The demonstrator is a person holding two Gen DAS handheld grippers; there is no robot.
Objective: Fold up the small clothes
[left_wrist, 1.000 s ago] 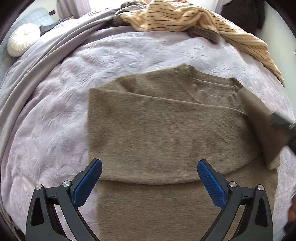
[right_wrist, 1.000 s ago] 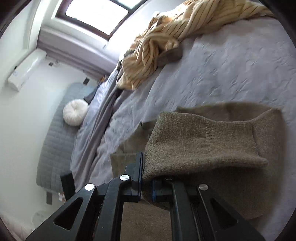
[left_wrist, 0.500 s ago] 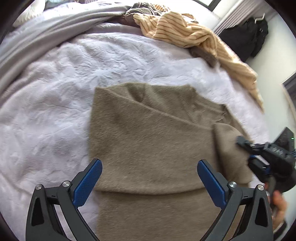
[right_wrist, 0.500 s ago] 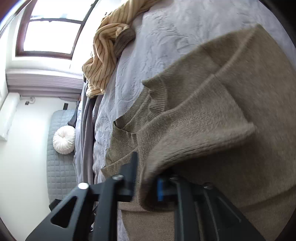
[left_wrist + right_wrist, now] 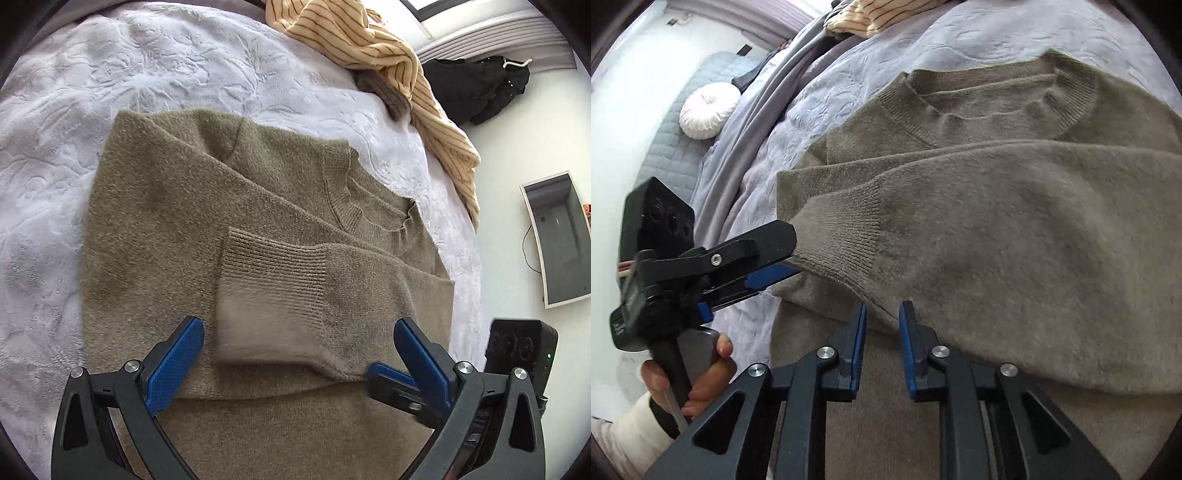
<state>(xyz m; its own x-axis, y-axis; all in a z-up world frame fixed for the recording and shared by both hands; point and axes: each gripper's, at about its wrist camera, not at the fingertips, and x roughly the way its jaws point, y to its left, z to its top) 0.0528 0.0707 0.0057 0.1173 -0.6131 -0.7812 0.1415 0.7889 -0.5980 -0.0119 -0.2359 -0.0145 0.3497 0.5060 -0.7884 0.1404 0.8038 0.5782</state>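
While right gripper (image 5: 882,332) jaws opening, nothing between, sleeve cuff (image 5: 273,266) at 12 o'clock probably freed; left gripper (image 5: 299,350) wide, empty. Risk: 1 blue pad snags knit on retreat, undoing fold on sweater (image 5: 155,229).

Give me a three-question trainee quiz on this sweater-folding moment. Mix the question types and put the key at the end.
1. True or false: the brown sweater lies on a pale embossed bedspread.
2. Multiple choice: the ribbed cuff of the folded-in sleeve rests on
A. the striped garment
B. the sweater's body
C. the round white cushion
3. Short answer: is any cloth between the pads of the right tongs, whose jaws are opening?

Key
1. True
2. B
3. No; the gap is bare and the sleeve edge lies just ahead of the tips.
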